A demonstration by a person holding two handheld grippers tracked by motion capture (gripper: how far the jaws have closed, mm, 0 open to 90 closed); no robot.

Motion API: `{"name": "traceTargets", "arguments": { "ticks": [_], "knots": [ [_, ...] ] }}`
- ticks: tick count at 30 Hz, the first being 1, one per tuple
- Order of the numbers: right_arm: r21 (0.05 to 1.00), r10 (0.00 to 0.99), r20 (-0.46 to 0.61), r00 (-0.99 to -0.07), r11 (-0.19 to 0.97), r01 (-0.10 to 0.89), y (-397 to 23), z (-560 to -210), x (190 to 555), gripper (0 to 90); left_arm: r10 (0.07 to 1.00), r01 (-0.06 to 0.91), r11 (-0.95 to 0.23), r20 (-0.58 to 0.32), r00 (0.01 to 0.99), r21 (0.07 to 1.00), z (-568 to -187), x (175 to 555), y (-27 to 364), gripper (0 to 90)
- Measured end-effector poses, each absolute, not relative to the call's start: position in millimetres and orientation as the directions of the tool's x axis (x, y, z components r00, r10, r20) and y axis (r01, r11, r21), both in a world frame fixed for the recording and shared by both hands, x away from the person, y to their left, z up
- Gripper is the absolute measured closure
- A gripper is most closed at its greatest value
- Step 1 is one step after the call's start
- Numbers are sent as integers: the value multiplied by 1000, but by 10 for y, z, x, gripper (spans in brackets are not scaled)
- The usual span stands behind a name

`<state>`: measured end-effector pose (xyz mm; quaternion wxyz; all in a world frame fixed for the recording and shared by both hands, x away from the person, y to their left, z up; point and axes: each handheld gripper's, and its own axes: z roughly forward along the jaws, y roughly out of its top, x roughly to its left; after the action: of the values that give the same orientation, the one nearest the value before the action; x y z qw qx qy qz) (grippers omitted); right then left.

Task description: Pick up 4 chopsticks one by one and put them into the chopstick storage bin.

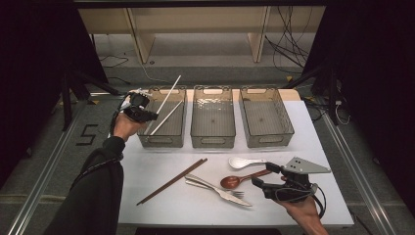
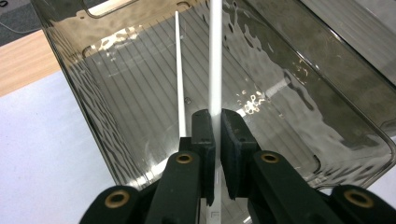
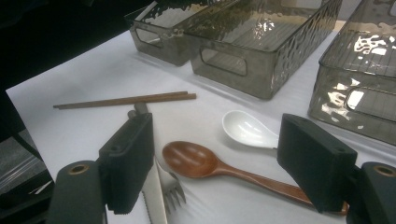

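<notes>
Left gripper (image 2: 215, 126) clamped on white chopstick (image 2: 215, 56) above leftmost bin (image 2: 327, 70); second white chopstick (image 2: 180, 74) just beside. Right gripper (image 3: 215, 163) released, wooden spoon (image 3: 191, 160) between jaws. Floor marking "5" (image 1: 87, 134).

One sign can be read: a large dark figure "5" (image 1: 87, 135) marked in angular strokes on the grey floor (image 1: 49, 161), just left of the counter (image 1: 161, 196) in the high view. No brand, label or lettering can be read on the bins, the cutlery or the grippers in any of the views.
</notes>
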<state>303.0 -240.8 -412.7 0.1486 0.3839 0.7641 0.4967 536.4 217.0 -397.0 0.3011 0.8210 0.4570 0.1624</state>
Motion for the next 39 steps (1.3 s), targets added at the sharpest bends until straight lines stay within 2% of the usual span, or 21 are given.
{"name": "traceTargets", "arguments": {
  "ticks": [23, 25, 28, 30, 39],
  "knots": [
    [875, 736, 153, -660, 210, 437, -2416, -4126, 3028, 282, 884, 718, -362, -26, 467, 595, -4218, 5384, 2213, 816],
    [875, 736, 153, -660, 209, 437, -2417, -4125, 3027, 282, 883, 718, -362, -28, 468, 595, -4216, 5376, 2219, 759],
    [874, 737, 156, -658, 208, 440, -2420, -4123, 3027, 282, 882, 716, -362, -30, 471, 597, -4175, 5351, 2222, 719],
    [874, 737, 156, -657, 207, 439, -2420, -4122, 3025, 282, 879, 718, -362, -39, 475, 595, -4134, 5323, 2219, 632],
    [874, 739, 156, -655, 205, 440, -2421, -4119, 3022, 282, 834, 681, -379, -87, 545, 627, -3883, 4987, 2176, 393]
  ]
}}
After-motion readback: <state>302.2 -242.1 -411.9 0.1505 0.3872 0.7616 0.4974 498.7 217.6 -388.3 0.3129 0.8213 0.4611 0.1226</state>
